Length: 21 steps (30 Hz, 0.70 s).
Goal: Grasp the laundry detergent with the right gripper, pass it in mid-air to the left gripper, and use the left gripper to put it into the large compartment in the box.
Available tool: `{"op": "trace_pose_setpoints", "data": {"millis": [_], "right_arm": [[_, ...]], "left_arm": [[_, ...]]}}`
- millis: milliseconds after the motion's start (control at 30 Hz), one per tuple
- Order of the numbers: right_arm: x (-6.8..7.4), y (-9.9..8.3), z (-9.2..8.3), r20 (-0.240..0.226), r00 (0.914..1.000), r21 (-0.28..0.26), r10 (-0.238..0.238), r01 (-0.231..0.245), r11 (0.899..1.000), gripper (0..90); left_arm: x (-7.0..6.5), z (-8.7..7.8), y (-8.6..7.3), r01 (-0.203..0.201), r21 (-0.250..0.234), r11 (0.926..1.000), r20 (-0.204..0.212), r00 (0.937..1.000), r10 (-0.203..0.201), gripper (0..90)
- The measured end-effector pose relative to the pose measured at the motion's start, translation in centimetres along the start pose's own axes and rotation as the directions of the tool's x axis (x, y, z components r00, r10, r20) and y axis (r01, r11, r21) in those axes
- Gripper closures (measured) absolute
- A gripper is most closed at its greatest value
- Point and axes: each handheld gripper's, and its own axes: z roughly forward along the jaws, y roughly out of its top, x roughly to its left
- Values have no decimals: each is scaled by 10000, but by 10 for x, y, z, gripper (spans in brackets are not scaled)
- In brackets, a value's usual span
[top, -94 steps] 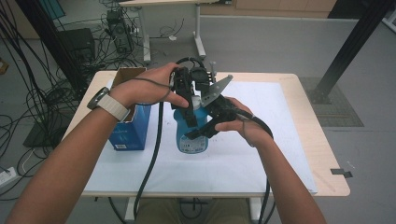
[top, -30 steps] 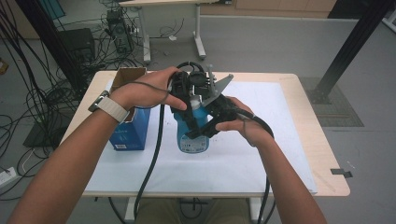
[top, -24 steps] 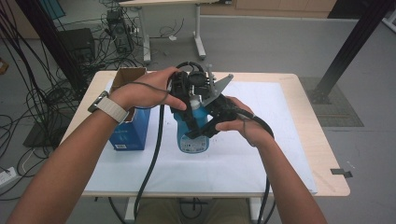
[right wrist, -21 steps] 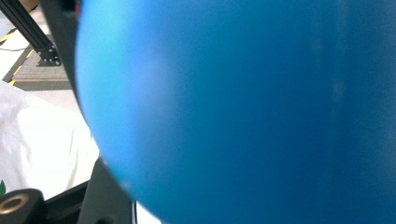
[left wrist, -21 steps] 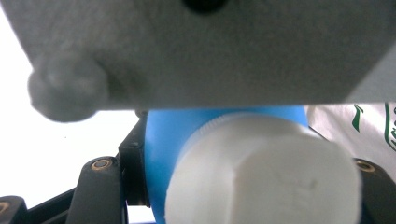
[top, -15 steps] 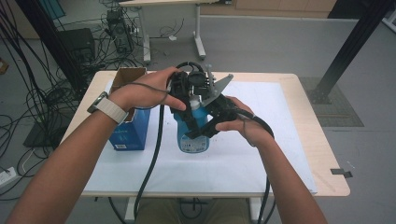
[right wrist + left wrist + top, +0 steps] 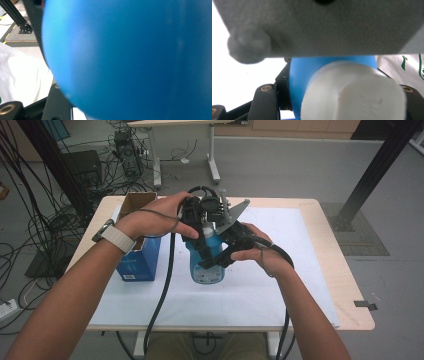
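While the counter (image 7: 330, 270) lies mostly bare under its white sheet, with open room to the right and front, a blue box (image 7: 140, 262) stands just left of the blue bottle (image 7: 207, 270). That bottle (label low on its body, white cap (image 7: 357, 92)) stands upright mid-counter. Left tongs (image 7: 197, 227) clamp its neck; right tongs (image 7: 220, 257) clamp its body.

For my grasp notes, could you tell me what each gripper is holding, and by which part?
Both hold the blue bottle. The left gripper is clamped on its neck, just below the white cap; the right gripper grips its blue body.
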Motion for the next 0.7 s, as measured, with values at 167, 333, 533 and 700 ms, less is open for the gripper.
{"op": "trace_pose_setpoints", "data": {"millis": [167,333,533,700], "right_arm": [[-1,0,0,13,9998,-81,-191,191,9998,437],[0,1,-1,23,10000,3,-79,79,10000,437],[1,1,-2,34,9999,87,-99,98,9999,437],[-1,1,-1,111,9995,34,-294,293,9996,437]], "left_arm": [[0,0,0,-13,-35,10000,-28,10000,13,375],[-3,1,0,330,-340,9989,-24,9995,-331,375],[-1,-1,0,12,-130,9999,-72,10000,-13,375],[-3,1,-1,366,-410,9985,-62,9993,-369,375]]}}
